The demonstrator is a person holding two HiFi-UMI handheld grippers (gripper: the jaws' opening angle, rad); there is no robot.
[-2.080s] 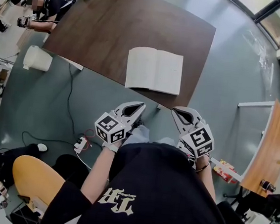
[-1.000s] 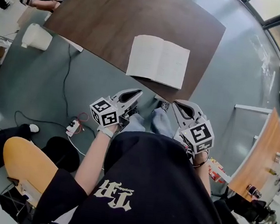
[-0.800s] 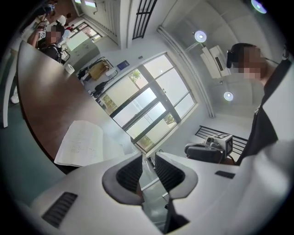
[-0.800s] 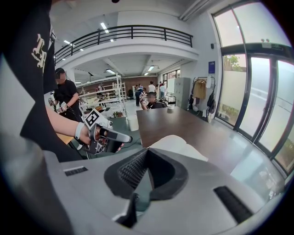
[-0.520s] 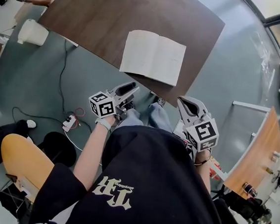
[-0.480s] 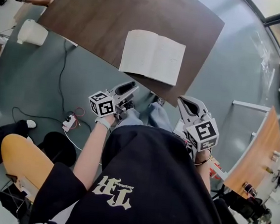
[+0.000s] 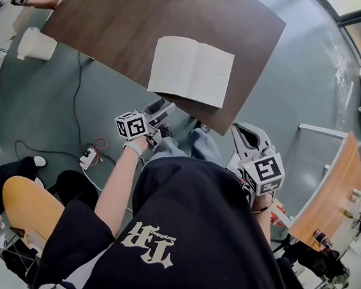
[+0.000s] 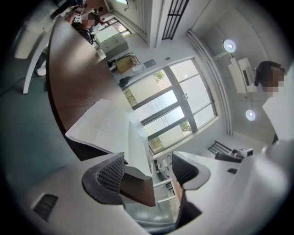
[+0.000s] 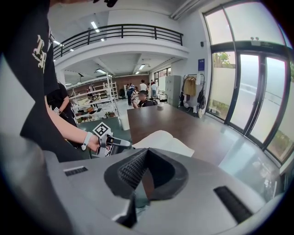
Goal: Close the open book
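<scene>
- The left claw sits low at the near edge of the tabletop, roughly level with it and aimed at the left half of the book. Its jaws have just been opening and now stand wide apart. Nothing is pressed between the pads. Only the tabletop's edge and the book's near corner show beyond the gap. That spread and height look chosen to catch the left cover from the side.
- The book lies open and flat, pages up, close to the tabletop's near edge, its spine running away from the person. Both halves are down, so the closing is not yet begun.
- The right claw hangs off the tabletop, to the right of the book. Its jaws are pressed together on nothing, and it is likely in reserve.
</scene>
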